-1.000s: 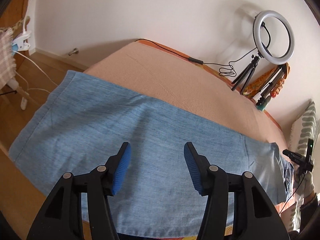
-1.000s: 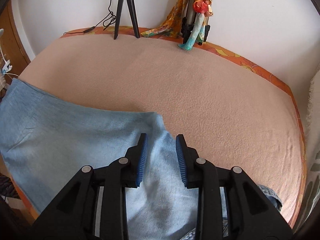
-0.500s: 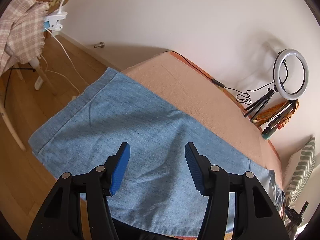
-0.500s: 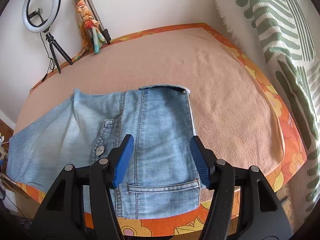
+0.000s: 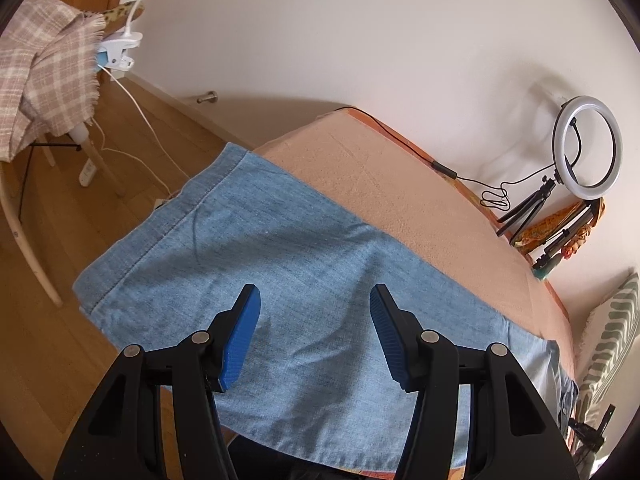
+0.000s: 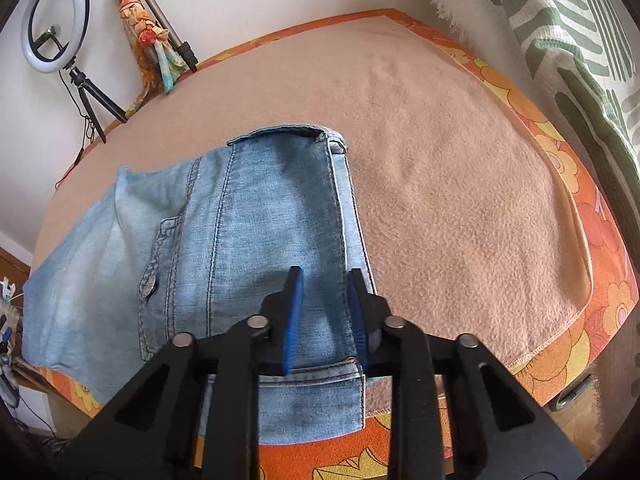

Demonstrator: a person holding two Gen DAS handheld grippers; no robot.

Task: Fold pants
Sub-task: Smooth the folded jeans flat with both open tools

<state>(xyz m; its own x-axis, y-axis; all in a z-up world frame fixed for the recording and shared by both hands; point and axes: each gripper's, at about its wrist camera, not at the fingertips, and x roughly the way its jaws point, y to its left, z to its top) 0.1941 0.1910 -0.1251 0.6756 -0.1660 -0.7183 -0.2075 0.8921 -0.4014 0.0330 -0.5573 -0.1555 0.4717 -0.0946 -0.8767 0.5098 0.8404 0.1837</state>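
Observation:
Light blue denim pants [image 5: 280, 260] lie flat along the near edge of a bed under a peach blanket [image 5: 400, 200]. In the left wrist view the hem end hangs past the bed corner over the wooden floor. My left gripper [image 5: 314, 292] hovers open above the leg, nothing between its blue pads. In the right wrist view the waist end of the pants [image 6: 248, 220], with buttons and a pocket, lies below my right gripper [image 6: 325, 272]. Its jaws are closing, with the waistband edge in the narrow gap between them. The denim there still lies flat.
A ring light on a small tripod [image 5: 584, 148] and a folded tripod with a scarf [image 6: 152, 36] stand against the far wall. A green striped pillow [image 6: 560, 32] leans at the right. A chair with a plaid cloth [image 5: 44, 76] stands on the floor.
My right gripper travelled from the pants' leg to the waist end and rolled. Its jaws opened wide, then narrowed over the waistband. The left view swung toward the hem and the floor.

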